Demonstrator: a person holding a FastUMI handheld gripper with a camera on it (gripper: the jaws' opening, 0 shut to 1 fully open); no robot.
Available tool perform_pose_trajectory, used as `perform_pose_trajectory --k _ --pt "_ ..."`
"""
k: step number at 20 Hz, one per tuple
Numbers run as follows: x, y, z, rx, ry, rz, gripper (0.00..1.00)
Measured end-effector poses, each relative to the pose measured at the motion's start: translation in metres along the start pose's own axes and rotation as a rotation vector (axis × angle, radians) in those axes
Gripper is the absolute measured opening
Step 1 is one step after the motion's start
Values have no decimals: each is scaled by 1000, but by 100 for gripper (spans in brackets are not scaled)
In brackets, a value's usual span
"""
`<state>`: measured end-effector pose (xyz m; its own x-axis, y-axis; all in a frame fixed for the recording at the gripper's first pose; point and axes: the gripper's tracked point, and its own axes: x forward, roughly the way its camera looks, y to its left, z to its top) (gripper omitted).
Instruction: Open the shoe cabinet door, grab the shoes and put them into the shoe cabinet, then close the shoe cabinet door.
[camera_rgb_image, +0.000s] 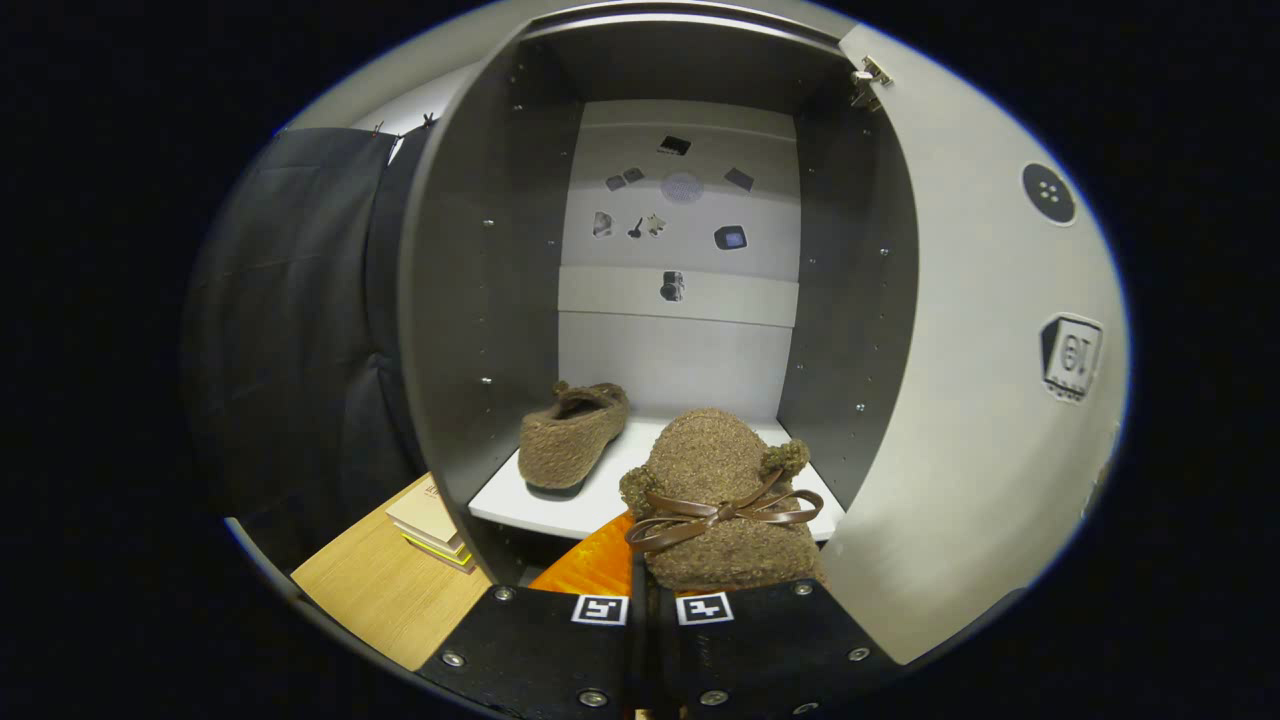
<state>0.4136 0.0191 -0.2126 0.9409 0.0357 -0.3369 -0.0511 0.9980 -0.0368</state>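
Gripper view: the second shoe (725, 500) hangs pinched by its heel in my gripper (652, 610), fingers pressed close on it, toe over the shelf (600, 500) lip. First shoe (572, 432) sits inside left, door (980, 400) swung open right. Next, I judge: carry it forward, set it beside its mate

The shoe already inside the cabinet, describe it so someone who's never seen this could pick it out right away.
Look into the open grey shoe cabinet, door swung right, down to its white shelf. On the shelf's left side sits a brown fuzzy shoe, opening facing up. Unlike its twin with the leather bow, gripped in the gripper, it stands free.
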Motion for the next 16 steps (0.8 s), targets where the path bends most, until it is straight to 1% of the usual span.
perform_pose_trajectory --k 4,9,13,16 --pt "58 -13 7 -10 34 12 4" --pt "125 -15 9 -18 68 41 4" --pt "166 -20 10 14 88 52 4" --pt "187 -28 15 21 85 43 4"
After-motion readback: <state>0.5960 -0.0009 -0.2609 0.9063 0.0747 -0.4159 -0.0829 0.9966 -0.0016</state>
